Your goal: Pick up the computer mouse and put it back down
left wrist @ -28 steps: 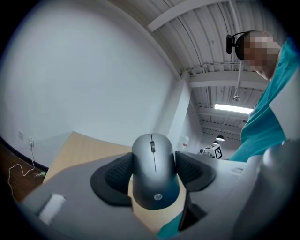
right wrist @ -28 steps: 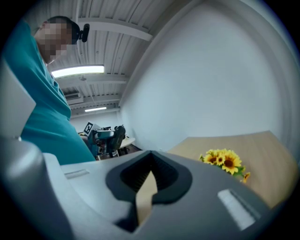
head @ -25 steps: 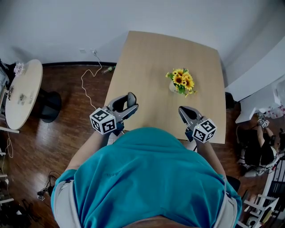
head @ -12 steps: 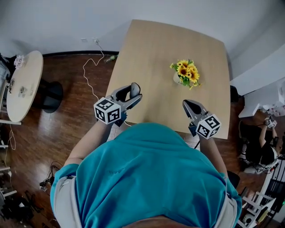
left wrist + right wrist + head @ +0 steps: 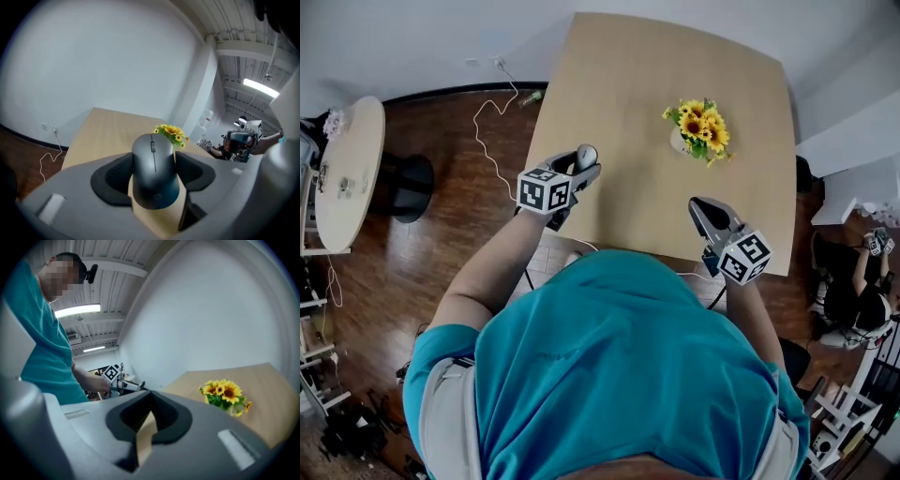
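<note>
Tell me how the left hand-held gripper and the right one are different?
The left hand-held gripper clamps the computer mouse; the right hand-held gripper holds nothing. The left's jaws stand wide around the mouse; the right's are together. Both point across the table.

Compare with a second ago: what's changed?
The left gripper, clamped on the computer mouse throughout, has reached forward over the table's left side. Nothing was grabbed or released. The right gripper, shut and empty, and the sunflowers stayed put.
</note>
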The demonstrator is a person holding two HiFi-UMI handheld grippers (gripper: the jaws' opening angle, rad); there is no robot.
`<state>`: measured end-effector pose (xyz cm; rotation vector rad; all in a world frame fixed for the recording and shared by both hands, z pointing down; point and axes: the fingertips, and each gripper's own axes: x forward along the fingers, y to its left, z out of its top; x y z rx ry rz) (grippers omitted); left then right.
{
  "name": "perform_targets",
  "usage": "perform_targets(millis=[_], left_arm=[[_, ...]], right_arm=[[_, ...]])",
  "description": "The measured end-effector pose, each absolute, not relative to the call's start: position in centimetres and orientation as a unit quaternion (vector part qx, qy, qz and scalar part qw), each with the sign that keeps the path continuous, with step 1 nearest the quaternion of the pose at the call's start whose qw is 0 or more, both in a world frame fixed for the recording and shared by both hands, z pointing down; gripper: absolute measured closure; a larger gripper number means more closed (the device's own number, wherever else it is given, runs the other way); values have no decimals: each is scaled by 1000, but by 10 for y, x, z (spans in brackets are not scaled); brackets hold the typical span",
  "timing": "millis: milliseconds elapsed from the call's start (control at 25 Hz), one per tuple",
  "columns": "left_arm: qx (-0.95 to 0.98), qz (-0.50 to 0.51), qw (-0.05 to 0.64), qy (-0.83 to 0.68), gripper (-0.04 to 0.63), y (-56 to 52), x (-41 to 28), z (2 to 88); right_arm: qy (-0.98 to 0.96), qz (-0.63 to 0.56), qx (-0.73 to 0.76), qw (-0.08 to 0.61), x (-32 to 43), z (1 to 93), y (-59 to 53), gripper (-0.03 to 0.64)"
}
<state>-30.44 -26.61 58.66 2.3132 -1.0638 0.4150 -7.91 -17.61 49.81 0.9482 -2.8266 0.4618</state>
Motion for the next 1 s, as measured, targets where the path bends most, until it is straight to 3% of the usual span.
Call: perform_targets(millis=[640,1000], left_arm=[[749,350,342,-446,296,-312,-306,732],[709,391,352,-470,296,-323,-317,762]], right_arm=[[-923,179,332,74,-58,521,-159,614],[-915,194,346,77,-37,530,-148,614]])
